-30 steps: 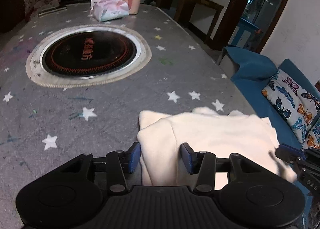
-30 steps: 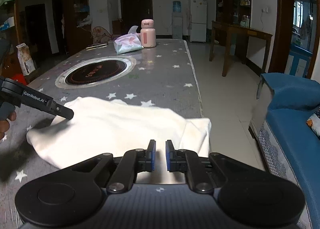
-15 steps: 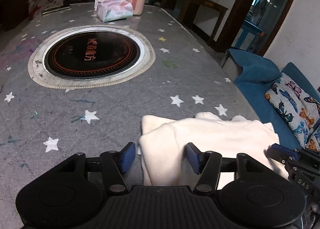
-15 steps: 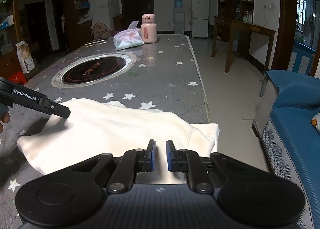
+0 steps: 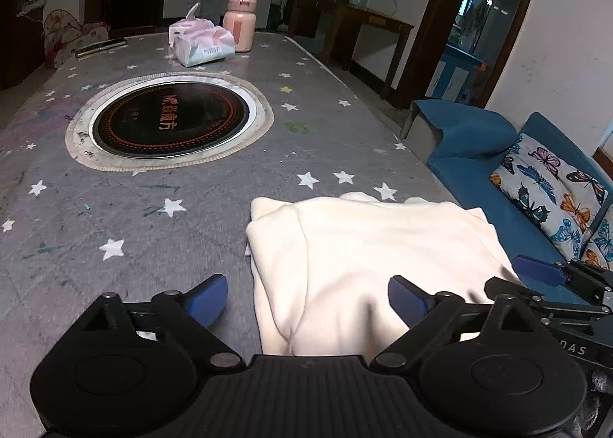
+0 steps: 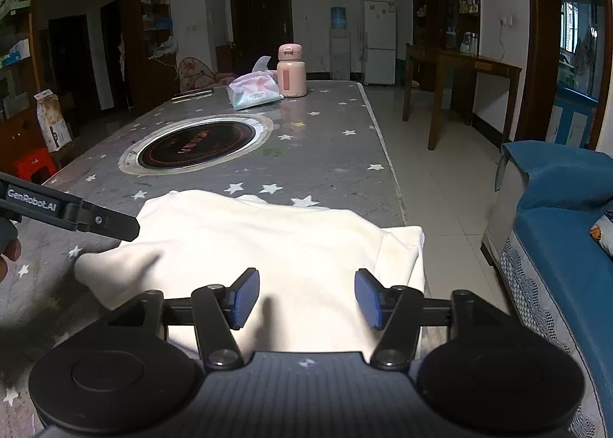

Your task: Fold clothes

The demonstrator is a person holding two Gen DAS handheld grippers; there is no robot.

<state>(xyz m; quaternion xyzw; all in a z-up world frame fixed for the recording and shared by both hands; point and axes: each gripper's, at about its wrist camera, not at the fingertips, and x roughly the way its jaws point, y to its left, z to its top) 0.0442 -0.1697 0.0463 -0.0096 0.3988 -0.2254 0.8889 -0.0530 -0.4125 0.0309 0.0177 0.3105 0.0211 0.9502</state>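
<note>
Cream garment [image 5: 367,246], folded into a thick rectangle, lies at the near right corner of the desk [image 5: 153,208], which carries a grey cover printed with white stars. In the right wrist view the garment's [image 6: 268,242] right edge reaches the desk's edge and hangs a little over it, above the tiled floor [image 6: 440,177].

Left tongs [image 5: 308,300]: jaws wide apart, blue pads on either side of the garment's near left portion, nothing pinched between them. Left pad over bare desk cover just beside the cloth; right pad over the cloth. From the right wrist camera the left tongs [image 6: 115,225] show as a dark arm reaching in from the left, its tip at the garment's left edge; whether it touches cannot be told. Part of a hand [image 6: 7,250] shows at the frame's left border.

Right tongs [image 6: 306,298]: jaws also apart, pads over the garment's near edge, nothing clamped. In the left wrist view they [image 5: 544,273] sit at the garment's right side, over the desk's right edge.

Farther up the desk: round black induction cooktop [image 5: 168,120] set in the surface, well apart from the garment. Beyond it, a tissue pack [image 5: 201,43] and a pink bottle [image 5: 239,22] side by side near the far end. Blue sofa [image 5: 479,154] with a butterfly-print cushion [image 5: 551,189] to the right.
</note>
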